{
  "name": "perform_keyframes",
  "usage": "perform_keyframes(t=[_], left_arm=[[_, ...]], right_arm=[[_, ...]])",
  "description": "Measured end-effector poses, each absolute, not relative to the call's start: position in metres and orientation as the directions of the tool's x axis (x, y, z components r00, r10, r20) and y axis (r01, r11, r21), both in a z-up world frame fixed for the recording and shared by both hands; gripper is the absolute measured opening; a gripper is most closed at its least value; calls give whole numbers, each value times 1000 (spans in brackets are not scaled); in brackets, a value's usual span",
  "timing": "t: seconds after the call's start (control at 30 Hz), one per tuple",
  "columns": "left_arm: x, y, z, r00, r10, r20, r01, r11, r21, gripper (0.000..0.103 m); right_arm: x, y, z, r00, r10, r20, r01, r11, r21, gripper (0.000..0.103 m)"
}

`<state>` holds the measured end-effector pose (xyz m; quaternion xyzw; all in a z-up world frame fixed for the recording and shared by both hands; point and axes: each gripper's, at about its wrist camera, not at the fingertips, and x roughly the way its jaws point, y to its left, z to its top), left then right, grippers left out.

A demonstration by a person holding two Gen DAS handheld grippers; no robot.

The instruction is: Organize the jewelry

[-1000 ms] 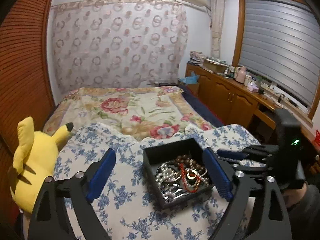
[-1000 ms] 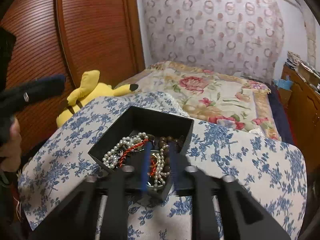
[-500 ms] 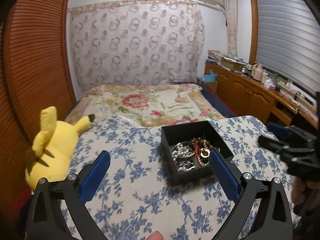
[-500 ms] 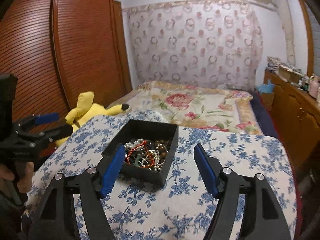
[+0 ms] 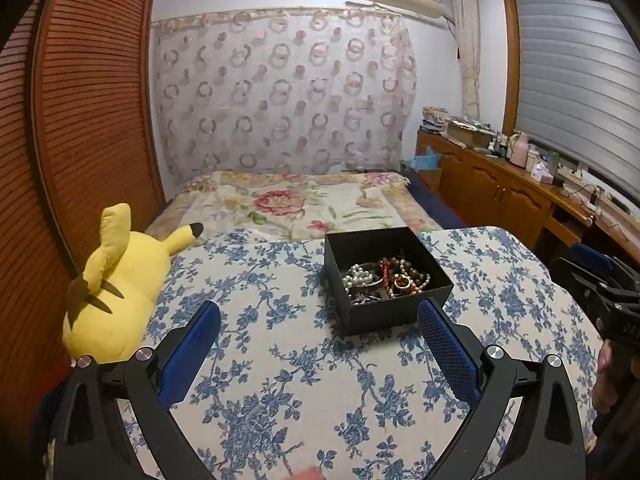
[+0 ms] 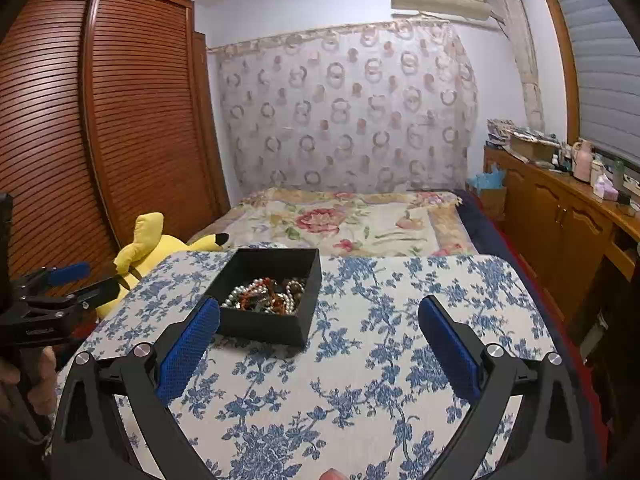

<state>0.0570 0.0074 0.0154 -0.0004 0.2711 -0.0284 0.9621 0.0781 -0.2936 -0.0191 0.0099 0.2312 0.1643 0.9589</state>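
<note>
A black open box (image 5: pixel 384 312) stands on a table with a blue floral cloth (image 5: pixel 280 360). It holds a tangle of pearl strands, red and brown beads and a gold ring (image 5: pixel 401 281). The box also shows in the right wrist view (image 6: pixel 264 326), left of centre. My left gripper (image 5: pixel 320 320) is open and empty, held back from the box, which lies just beyond its right finger. My right gripper (image 6: pixel 320 320) is open and empty, its left finger close to the box's near corner. Each gripper shows at the edge of the other's view.
A yellow plush toy (image 5: pixel 116 284) lies at the table's left edge by a wooden louvred wardrobe (image 5: pixel 80 120). A bed with a floral cover (image 5: pixel 300 204) lies beyond the table. A wooden cabinet (image 5: pixel 500 200) with clutter on top runs along the right wall.
Both grippers have pulled back and up from the box. My right gripper, nearly shut over the jewelry a second ago, has opened wide and holds nothing.
</note>
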Motion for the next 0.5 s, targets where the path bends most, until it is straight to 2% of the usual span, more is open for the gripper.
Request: perform_keyframes(t=[0.5], left_arm=[[53,8,15,857,-50,-513,49,999,-14,95]], right_arm=[[70,-292,-19,862,287,-418,-284,956,72,100]])
